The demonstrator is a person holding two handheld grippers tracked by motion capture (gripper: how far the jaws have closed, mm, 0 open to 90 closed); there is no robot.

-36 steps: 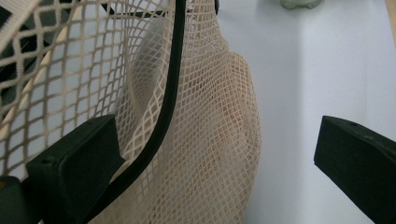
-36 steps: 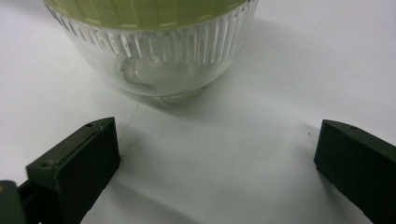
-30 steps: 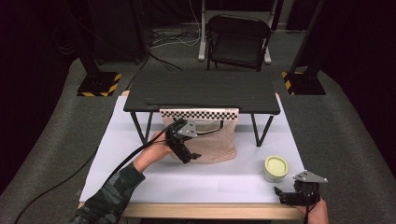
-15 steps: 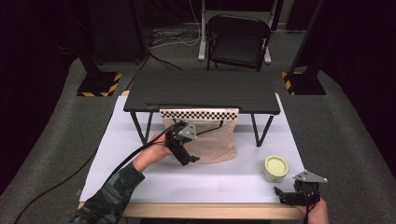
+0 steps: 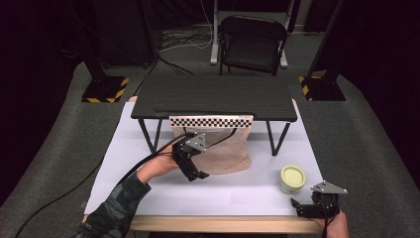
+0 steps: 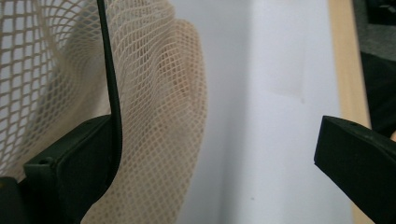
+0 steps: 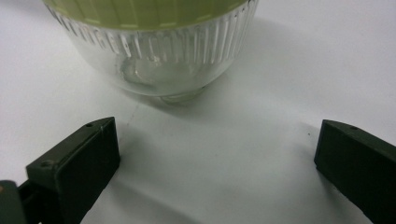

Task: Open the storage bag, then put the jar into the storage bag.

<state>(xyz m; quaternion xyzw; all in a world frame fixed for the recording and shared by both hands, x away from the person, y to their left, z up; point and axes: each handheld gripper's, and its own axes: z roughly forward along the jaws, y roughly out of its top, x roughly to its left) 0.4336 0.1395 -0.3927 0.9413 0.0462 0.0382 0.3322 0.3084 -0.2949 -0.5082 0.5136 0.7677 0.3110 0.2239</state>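
My left gripper (image 5: 194, 168) sits with jaws spread apart against the beige net bag (image 5: 225, 148) hanging from the small black table (image 5: 213, 96). Further right, a jar (image 5: 292, 178) with a pale green lid stands on the white sheet (image 5: 237, 191); just beside it, my right gripper (image 5: 303, 209) gapes wide, gripping nothing.

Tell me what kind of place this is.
Probably a studio or lab set up for recording. A low black table stands on a white sheet, dark drapes surround it, stand bases with hazard stripes sit on grey carpet, and a folding chair is behind.
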